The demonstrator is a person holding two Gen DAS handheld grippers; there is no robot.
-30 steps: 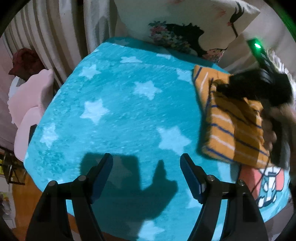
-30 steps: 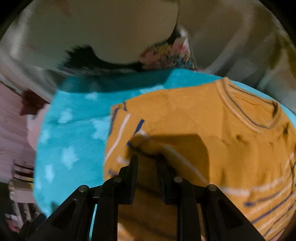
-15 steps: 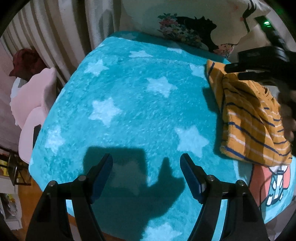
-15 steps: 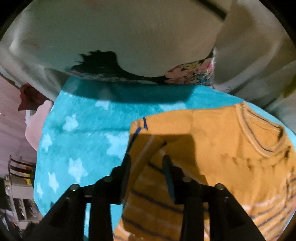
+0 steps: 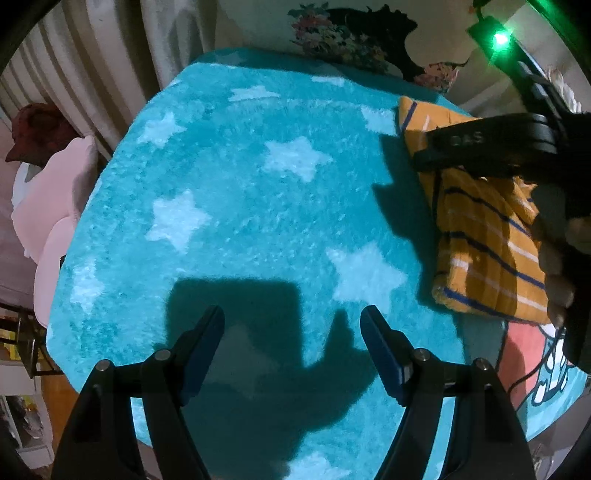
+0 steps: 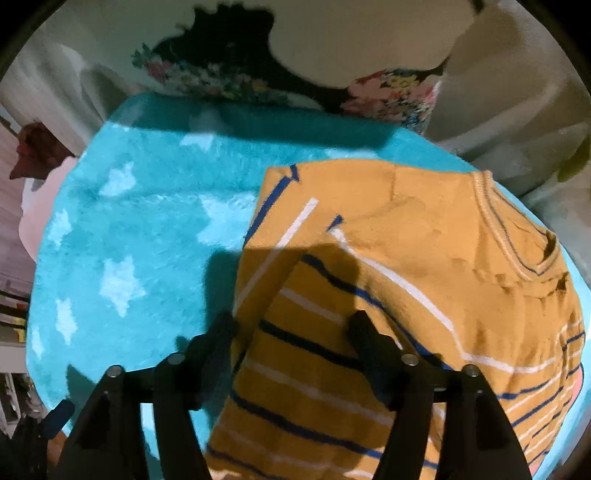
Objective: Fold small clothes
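Observation:
An orange shirt with blue and white stripes (image 6: 424, 266) lies folded on the teal star blanket (image 6: 147, 229); its collar points to the right. My right gripper (image 6: 291, 328) hovers open just above the shirt's folded lower part, holding nothing. In the left wrist view the shirt (image 5: 480, 243) lies at the right, with the right gripper over its top edge. My left gripper (image 5: 291, 339) is open and empty over the bare blanket (image 5: 240, 203), well left of the shirt.
A white pillow with a floral and black print (image 5: 351, 33) stands behind the blanket. A pink cushion (image 5: 51, 214) and a dark red hat (image 5: 33, 129) lie off the left edge. A cartoon print (image 5: 543, 369) shows on the blanket's right front.
My right gripper has opened and let go of the shirt's folded part, which now lies flat. The left gripper has drawn slightly back from the shirt.

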